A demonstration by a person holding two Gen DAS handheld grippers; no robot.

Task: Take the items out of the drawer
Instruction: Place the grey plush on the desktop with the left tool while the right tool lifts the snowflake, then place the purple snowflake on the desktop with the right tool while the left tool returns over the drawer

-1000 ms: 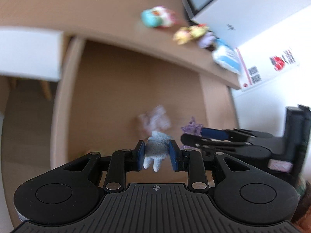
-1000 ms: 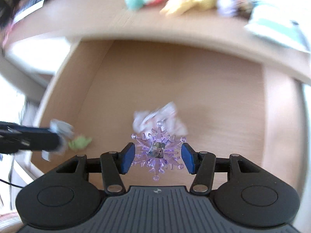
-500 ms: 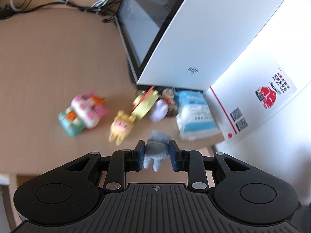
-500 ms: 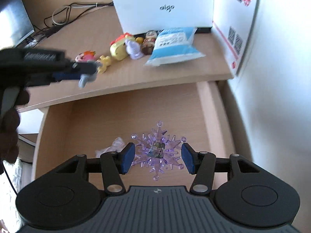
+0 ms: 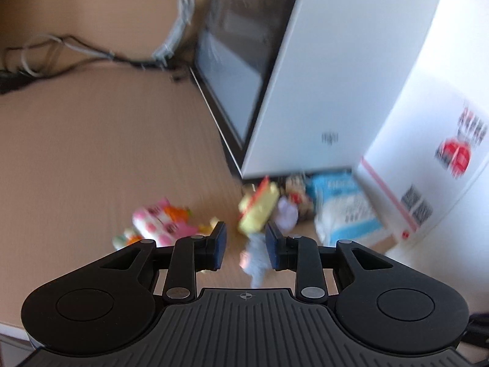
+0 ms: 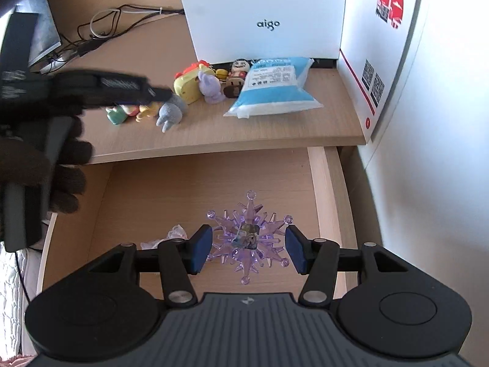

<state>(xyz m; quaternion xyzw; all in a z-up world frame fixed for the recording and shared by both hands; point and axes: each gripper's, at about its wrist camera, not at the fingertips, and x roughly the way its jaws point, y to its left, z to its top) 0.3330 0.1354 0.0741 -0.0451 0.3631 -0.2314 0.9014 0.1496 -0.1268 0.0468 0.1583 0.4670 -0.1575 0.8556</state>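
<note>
The drawer (image 6: pixel 318 183) holds a crumpled wrapper (image 6: pixel 171 237). Right gripper (image 6: pixel 248 252) clamps a purple snowflake (image 6: pixel 249 235) above it. Left gripper (image 5: pixel 245 249) gapes, grey plush (image 6: pixel 171 111) dropping onto the desk (image 6: pixel 275 128). White box (image 6: pixel 262 12) reads "aigo".

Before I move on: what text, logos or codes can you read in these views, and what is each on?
"aigo": white box on the desk.
Blue packet: print too small to read.
Carton at right: red logo, QR codes, characters unreadable.
Left wrist view: all text blurred.
</note>
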